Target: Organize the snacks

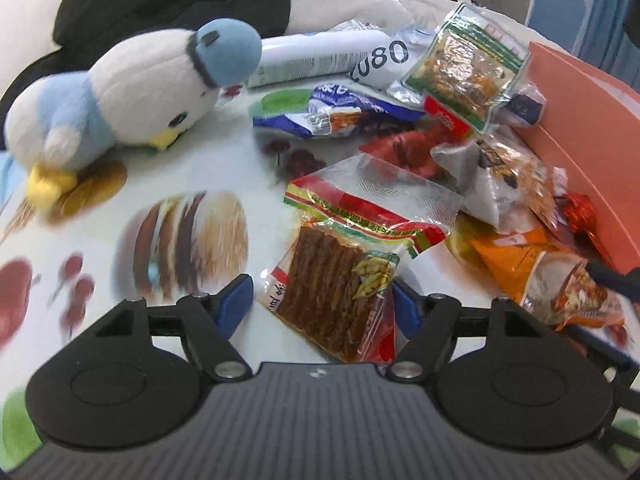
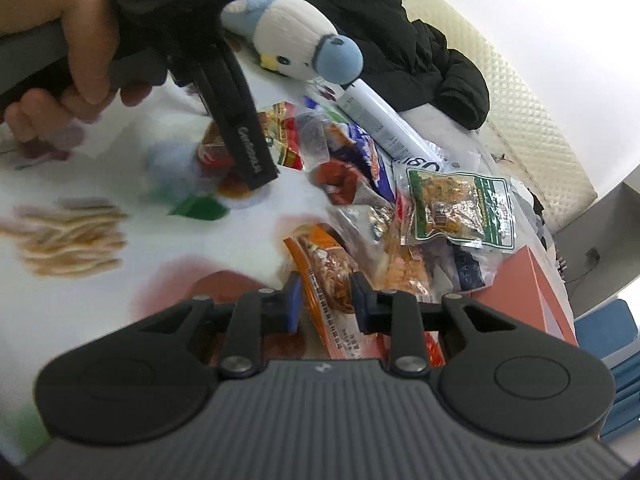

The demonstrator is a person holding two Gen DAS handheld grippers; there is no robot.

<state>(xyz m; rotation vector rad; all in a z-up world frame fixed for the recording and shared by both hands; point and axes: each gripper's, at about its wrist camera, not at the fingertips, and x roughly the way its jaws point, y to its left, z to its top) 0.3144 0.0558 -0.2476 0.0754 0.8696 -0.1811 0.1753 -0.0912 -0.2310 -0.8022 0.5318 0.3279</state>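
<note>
on the counter (image 1: 120, 184) with its printed food cloth, the snacks lie in a loose heap beside an orange box (image 1: 580, 160), with a plush bird (image 1: 132, 92) off to one side. the left gripper (image 1: 320, 304) stands wide around a packet of brown strips (image 1: 332, 280), its blue pads apart from the wrapper and not yet pressing. the right gripper (image 2: 324, 300) is narrow around the edge of an orange snack bag (image 2: 324, 276); whether its pads press the film cannot be told. likely risks: slick film sliding out of a shallow pinch, or a lifted bag dragging the overlapping green-edged packet (image 2: 460, 204) and its neighbours across the counter. the two grippers work close together and could knock each other. both point steeply down at the heap; the person's hand (image 2: 80, 40) wraps the left tool's handle, seen from the right wrist camera.
</note>
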